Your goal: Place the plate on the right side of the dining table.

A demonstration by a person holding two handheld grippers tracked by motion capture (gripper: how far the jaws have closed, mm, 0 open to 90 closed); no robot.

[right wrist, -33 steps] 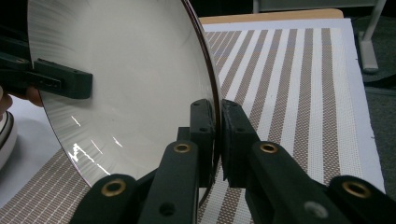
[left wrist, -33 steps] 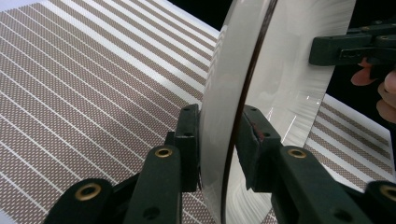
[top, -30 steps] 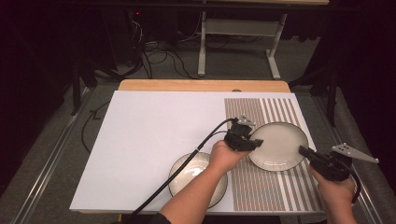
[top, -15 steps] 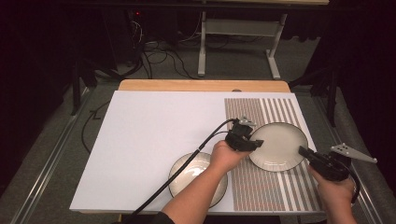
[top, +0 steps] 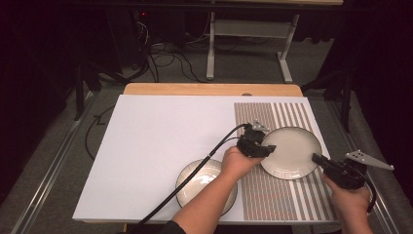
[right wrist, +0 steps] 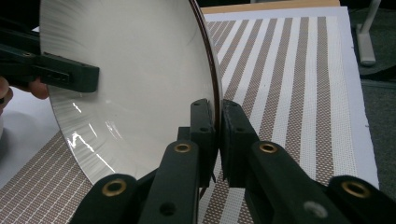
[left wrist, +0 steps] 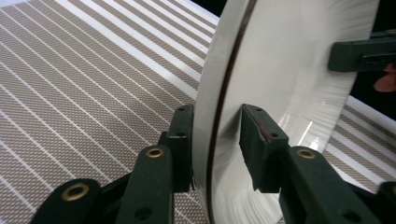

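Left gripper point(left wrist: 217, 144) jaws just opening, loose around plate point(top: 291, 152) rim.

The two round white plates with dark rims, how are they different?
The round white plate on the striped placemat has both grippers on its rim; the other round white plate on the white board is touched by none. The first shows whole; the second is partly hidden by the person's forearm. The first looks larger. Both are round, pale and dark-rimmed.

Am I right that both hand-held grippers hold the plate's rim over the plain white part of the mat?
Not quite: the plate, between the left hand-held gripper and right hand-held gripper, lies over the striped placemat, as the high view shows.
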